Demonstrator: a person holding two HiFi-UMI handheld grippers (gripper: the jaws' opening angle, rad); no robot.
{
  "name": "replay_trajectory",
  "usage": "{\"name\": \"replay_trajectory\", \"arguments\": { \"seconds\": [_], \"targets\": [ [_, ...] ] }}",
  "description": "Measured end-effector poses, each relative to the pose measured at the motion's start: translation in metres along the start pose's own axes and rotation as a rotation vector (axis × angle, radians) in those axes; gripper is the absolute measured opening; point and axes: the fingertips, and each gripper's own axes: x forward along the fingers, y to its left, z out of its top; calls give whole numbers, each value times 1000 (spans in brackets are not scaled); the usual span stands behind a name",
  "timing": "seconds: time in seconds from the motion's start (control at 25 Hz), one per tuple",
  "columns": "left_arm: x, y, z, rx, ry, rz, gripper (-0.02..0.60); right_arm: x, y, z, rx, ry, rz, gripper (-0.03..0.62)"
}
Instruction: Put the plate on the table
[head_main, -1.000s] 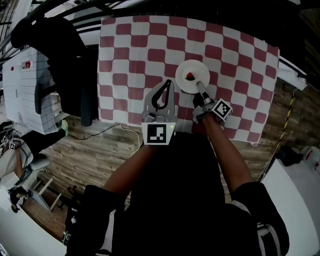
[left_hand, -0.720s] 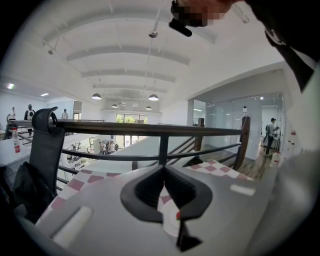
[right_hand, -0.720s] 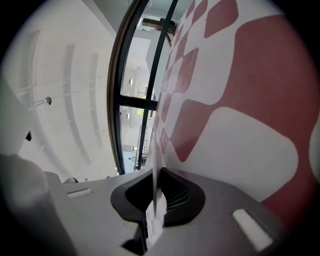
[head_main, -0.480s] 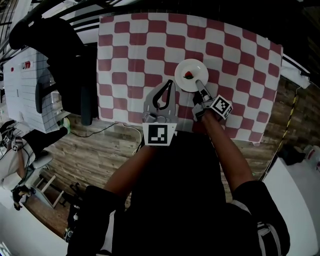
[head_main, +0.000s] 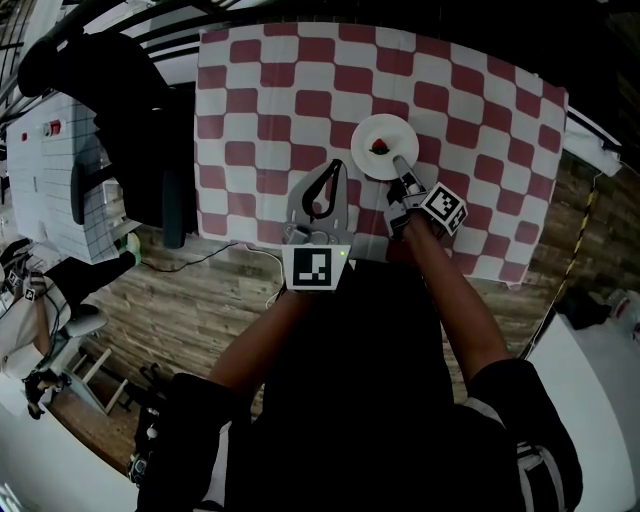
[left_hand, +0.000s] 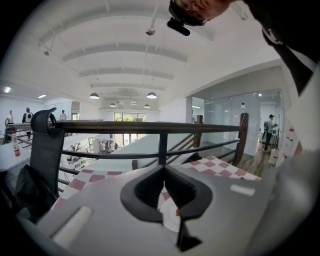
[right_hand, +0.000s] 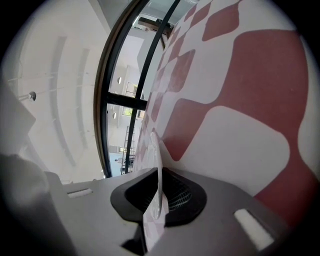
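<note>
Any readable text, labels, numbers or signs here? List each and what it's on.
No readable text anywhere.
Left cube: black-and-white square code, no letters.
Right cube: square code only.
Plate: no print.
White cabinet: small red mark, too small to read.

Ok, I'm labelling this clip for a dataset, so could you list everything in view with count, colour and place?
cloth-covered table: one, red-and-white checks, upper middle of the head view
round white plate: one, white, over the table, right of centre
small red food item: one, red, on the plate's middle
black chair: one, black, left of the table
black metal railing: one, black, beyond the table's far edge
wooden plank floor: brown, around the table
left gripper: one, grey, jaws together, empty, above the table's near edge
right gripper: one, grey, jaws clamped on the plate's near rim
</note>
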Motion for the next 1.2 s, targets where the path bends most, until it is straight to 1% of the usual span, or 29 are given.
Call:
{"name": "replay_trajectory", "arguments": {
  "seconds": [0.08, 0.16, 0.36, 0.44, 0.48, 0.56, 0.76, 1.04, 1.2],
  "targets": [
    [-2, -1, 0, 15, -1, -8, 9, 0, 1, 0, 4, -2, -22, 23],
    [-3, -1, -1, 13, 3, -12, 9, 0, 2, -1, 2, 2, -40, 66],
    [-7, 1, 0, -4, 2, -13, 9, -2, 0, -7, -25, 44, -85, 111],
    [-10, 4, -1, 20, 8, -9, 9, -3, 1, -10, -37, 67, -94, 124],
    [-11, 6, -2, 36, 11, -5, 9, -3, 1, -11, -43, 74, -97, 124],
    [-16, 10, -3, 40, 12, 7, 9, -6, 0, -12, -49, 81, -106, 127],
    [-27, 9, -11, 10, 17, 6, 9, -15, -6, -15, -51, 81, -130, 132],
    [-42, 3, -6, 20, -14, -6, 9, -40, -14, -21, -13, 38, -124, 146],
    [-54, 1, -5, 11, -28, -16, 9, -54, -12, -30, -36, 32, -113, 146]
  ]
}}
